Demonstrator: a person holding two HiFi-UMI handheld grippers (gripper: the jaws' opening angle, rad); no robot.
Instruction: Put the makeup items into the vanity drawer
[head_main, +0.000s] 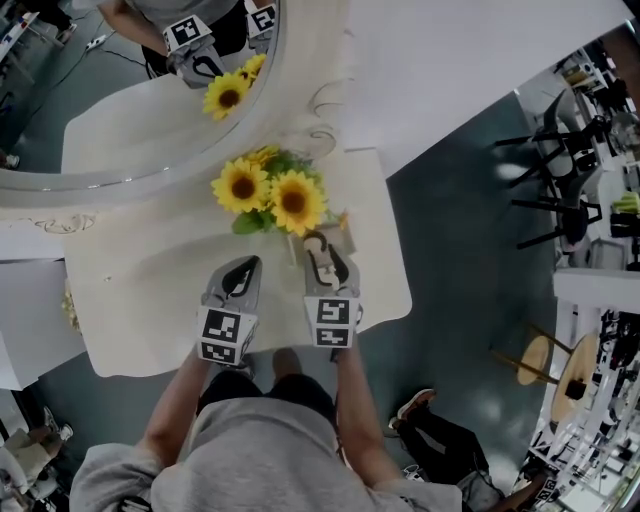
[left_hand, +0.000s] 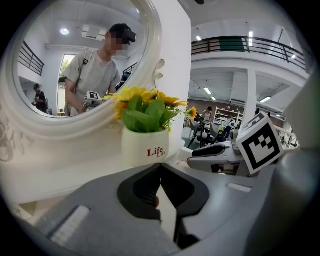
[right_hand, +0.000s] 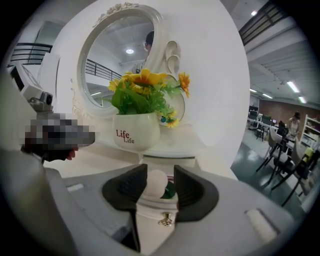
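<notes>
Between the parted jaws of the right gripper (right_hand: 160, 175), a pale egg-shaped foam makeup sponge (right_hand: 156, 182), just behind the front of a small white brass-knobbed drawer (right_hand: 151, 214). At 9 o'clock, left gripper (left_hand: 160, 167), tips pinched together. At 12, white ceramic sunflower pot (right_hand: 136, 131) on the cream vanity top (head_main: 150, 310); at 11, oval white-framed mirror (head_main: 150, 180). At 3, dark grey floor (head_main: 460, 200), black chairs (head_main: 560, 212).

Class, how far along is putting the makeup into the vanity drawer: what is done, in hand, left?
Done: the drawer is open, with a pale sponge and a green item inside. In hand: the right claw stands open around the sponge. Left: the left claw is shut, seemingly empty; no more makeup shows on the table, so probably just closing the drawer.
</notes>
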